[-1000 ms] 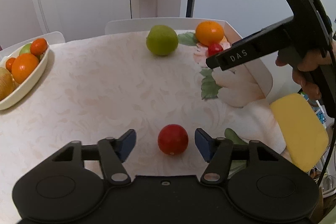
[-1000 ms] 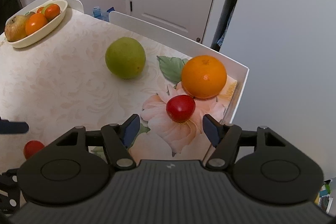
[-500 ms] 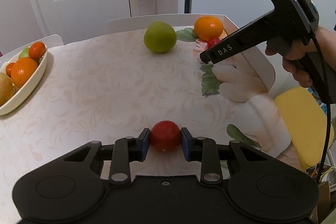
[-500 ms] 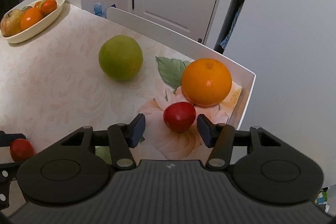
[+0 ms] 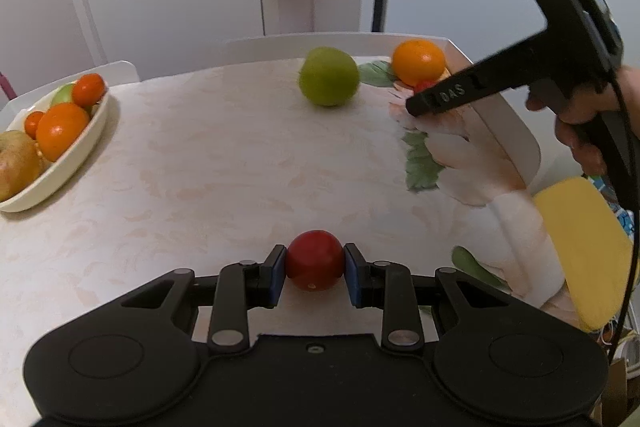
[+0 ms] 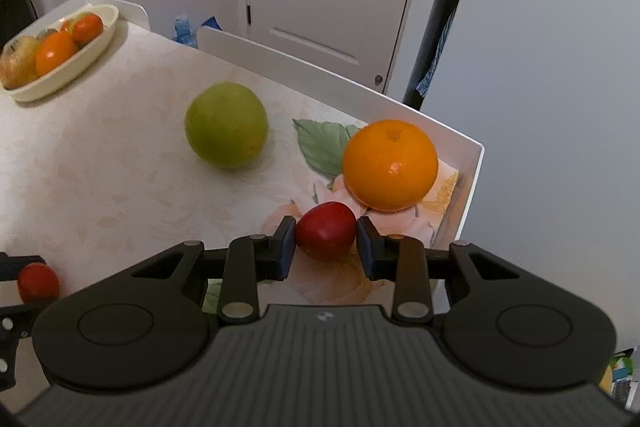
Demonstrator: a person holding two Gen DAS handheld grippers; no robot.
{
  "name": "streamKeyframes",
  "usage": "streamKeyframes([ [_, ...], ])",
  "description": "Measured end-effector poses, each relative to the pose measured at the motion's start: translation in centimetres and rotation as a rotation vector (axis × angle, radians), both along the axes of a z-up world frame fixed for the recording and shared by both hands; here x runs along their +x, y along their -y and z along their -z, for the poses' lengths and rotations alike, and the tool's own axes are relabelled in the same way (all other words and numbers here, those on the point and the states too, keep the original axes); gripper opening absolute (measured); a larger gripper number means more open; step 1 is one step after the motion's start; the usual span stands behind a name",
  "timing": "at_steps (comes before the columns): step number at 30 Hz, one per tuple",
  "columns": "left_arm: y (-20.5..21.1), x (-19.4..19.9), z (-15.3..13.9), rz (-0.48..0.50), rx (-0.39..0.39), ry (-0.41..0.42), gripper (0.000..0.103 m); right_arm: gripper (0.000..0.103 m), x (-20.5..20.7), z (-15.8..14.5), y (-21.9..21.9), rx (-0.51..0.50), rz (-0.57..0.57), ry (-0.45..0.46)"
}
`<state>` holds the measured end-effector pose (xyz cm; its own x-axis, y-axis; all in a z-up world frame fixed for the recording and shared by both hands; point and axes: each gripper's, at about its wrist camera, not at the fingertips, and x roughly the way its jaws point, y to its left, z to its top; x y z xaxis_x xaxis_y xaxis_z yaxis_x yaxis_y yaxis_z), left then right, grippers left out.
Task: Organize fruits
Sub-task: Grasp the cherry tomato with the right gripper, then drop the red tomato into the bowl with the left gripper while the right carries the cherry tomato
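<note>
Now your left gripper [image 5: 315,269] has clamped a red fruit [image 5: 314,260] near the table's [image 5: 224,167] front edge; your right gripper [image 6: 326,241] just narrowed around another [image 6: 326,235] by the far corner orange [image 6: 390,165], grip uncertain. Bowl [image 5: 86,143] next.

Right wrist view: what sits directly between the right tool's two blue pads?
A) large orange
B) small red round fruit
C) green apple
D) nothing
B: the small red round fruit sits between the blue pads of the right tool, with the large orange just behind it and the green apple farther left on the table.
</note>
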<state>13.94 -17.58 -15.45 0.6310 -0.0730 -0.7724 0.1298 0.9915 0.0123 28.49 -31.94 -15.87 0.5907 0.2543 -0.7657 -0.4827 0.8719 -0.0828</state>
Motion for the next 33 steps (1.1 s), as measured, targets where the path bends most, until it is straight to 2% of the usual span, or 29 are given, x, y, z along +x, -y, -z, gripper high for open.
streamKeyframes([
  [8,-2.2,-0.3,-2.6,-0.052,0.006,0.053,0.034,0.047,-1.8,-2.7,-1.7,0.034,-0.02,0.023],
  [14,-4.6,-0.6,-5.2,-0.101,0.002,0.101,0.034,0.047,-2.8,-5.1,-4.6,0.064,-0.044,0.036],
  [23,-11.0,0.4,-8.4,-0.167,0.003,0.17,0.034,0.047,-3.3,-8.3,-10.9,0.115,-0.077,0.057],
  [33,-19.1,2.9,-11.0,-0.173,0.002,0.199,0.034,0.047,-2.2,-10.9,-18.6,0.154,-0.067,0.066],
])
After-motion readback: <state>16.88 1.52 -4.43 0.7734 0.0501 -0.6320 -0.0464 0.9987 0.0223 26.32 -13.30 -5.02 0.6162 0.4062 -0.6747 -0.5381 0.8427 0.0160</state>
